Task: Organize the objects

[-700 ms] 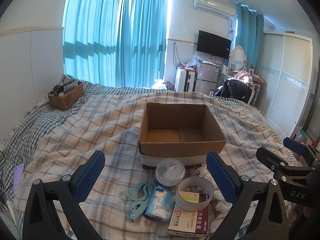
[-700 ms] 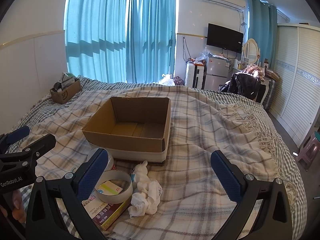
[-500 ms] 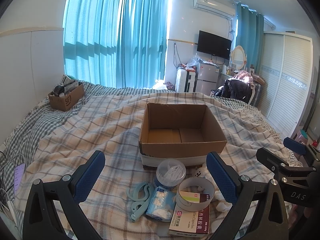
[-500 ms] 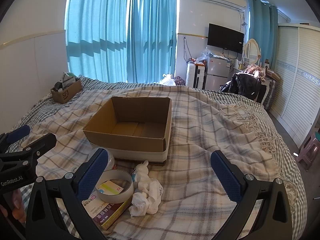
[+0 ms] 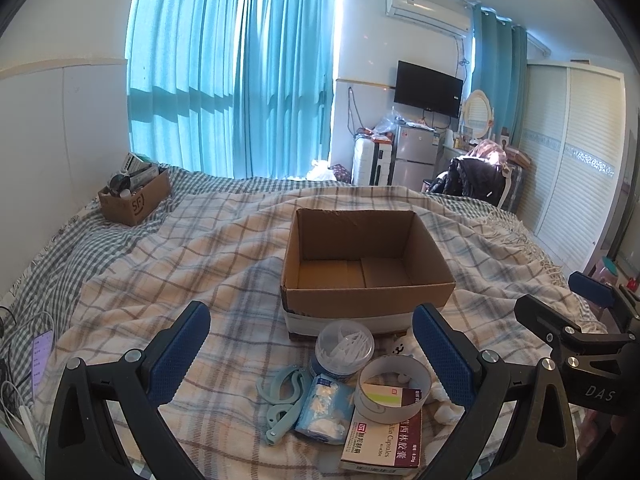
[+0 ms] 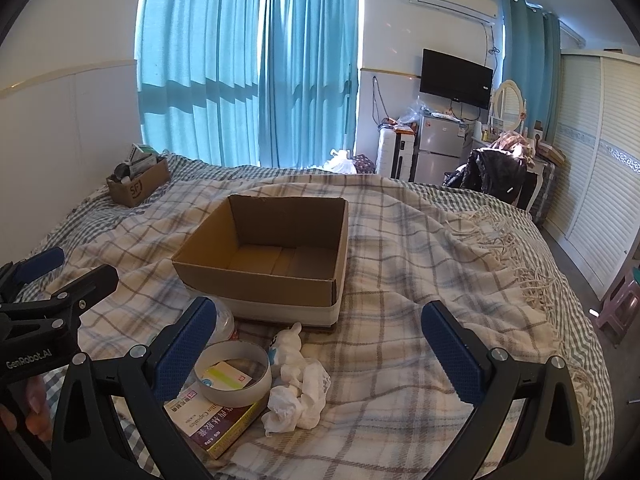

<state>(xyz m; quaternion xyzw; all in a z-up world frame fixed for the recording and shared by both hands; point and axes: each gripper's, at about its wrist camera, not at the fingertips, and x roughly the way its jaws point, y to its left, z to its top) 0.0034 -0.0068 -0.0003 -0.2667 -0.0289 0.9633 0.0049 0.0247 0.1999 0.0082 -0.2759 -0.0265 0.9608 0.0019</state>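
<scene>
Nothing is packed yet; the cardboard box (image 5: 366, 268) sits empty; my left hand-held gripper (image 5: 310, 354) and right hand-held gripper (image 6: 320, 350) hang spread, holding nothing.

Daylight is glowing through teal curtains (image 5: 232, 92) far left; a television (image 5: 429, 88) is hanging far right beneath an air conditioner (image 5: 426, 8); a white wardrobe (image 5: 580, 160) is standing right; a plaid blanket (image 6: 420, 264) is covering the bed.

Plaid-blanketed bed (image 5: 168, 280), open cardboard box (image 5: 366, 264), medicine box (image 5: 386, 440), tissue pack (image 5: 324, 408), crumpled tissues (image 6: 298, 396), small carton (image 5: 134, 198)
</scene>
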